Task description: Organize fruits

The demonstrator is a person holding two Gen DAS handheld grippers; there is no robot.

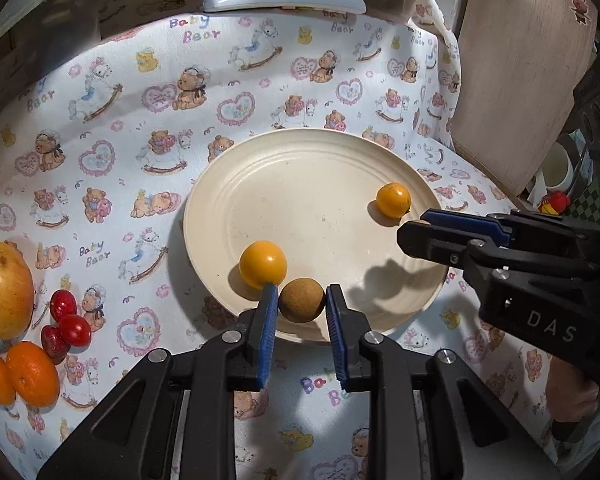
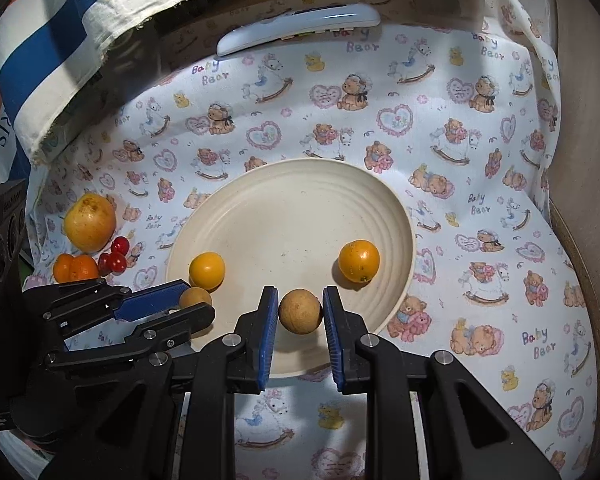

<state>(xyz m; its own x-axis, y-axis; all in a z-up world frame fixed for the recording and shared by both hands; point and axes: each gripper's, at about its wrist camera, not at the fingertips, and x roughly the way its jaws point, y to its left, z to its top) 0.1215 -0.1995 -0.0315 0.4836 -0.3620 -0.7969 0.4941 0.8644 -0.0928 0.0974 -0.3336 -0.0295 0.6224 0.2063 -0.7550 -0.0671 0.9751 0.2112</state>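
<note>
A cream plate (image 1: 320, 168) (image 2: 292, 200) lies on the bear-print cloth. Two yellow round fruits lie on it (image 1: 263, 264) (image 1: 393, 199), also seen in the right wrist view (image 2: 207, 270) (image 2: 359, 261). My left gripper (image 1: 301, 300) is shut on a brown round fruit (image 1: 302, 300) over the plate's near edge; it shows in the right wrist view (image 2: 196, 298). My right gripper (image 2: 300, 311) is shut on a second brown round fruit (image 2: 300, 311) above the plate's near rim. In the left wrist view the right gripper (image 1: 416, 226) comes in from the right.
Left of the plate lie a large yellow fruit (image 1: 4, 290) (image 2: 90, 222), three red cherry tomatoes (image 1: 66, 322) (image 2: 115, 258) and two oranges (image 1: 20, 374) (image 2: 76, 268). A white remote (image 1: 284, 0) (image 2: 300, 26) lies at the back. A wooden chair (image 1: 520, 80) stands right.
</note>
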